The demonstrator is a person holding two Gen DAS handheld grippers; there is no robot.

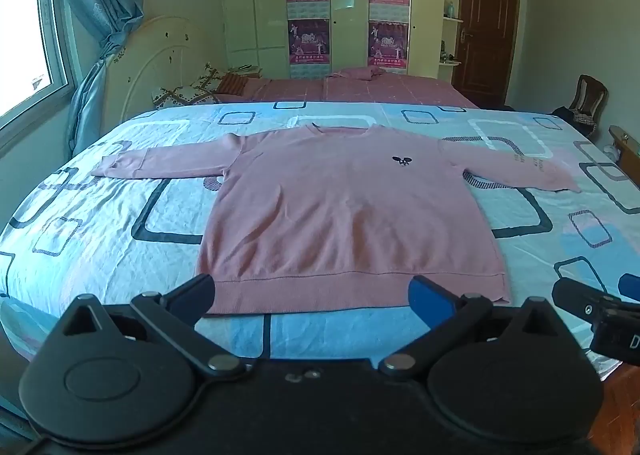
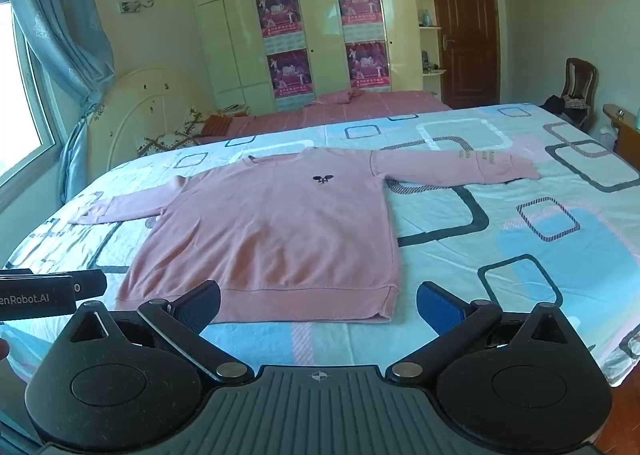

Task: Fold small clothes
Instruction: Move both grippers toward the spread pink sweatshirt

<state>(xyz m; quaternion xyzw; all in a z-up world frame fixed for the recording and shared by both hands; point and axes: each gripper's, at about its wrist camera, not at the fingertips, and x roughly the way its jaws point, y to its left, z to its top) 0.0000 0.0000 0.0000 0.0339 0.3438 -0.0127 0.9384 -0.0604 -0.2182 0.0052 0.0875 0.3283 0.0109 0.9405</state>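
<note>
A pink long-sleeved sweater [image 1: 340, 207] lies flat and face up on the bed, both sleeves spread out, a small dark logo on its chest, hem towards me. My left gripper [image 1: 316, 293] hovers open just before the hem, nothing between its fingers. In the right wrist view the same sweater [image 2: 272, 223] lies left of centre. My right gripper [image 2: 318, 305] is open too, over the hem's right corner and the sheet beside it. The right gripper's finger [image 1: 580, 303] shows at the left view's right edge, and the left gripper's finger [image 2: 86, 283] at the right view's left edge.
The bed carries a light blue sheet with rounded squares [image 1: 540, 239]. Beyond it stands a second bed with a pink cover [image 1: 360, 89], a cream wardrobe with posters [image 1: 348, 11] and a brown door [image 1: 486, 23]. A window with blue curtains [image 1: 96, 15] is left, a chair [image 1: 586, 99] right.
</note>
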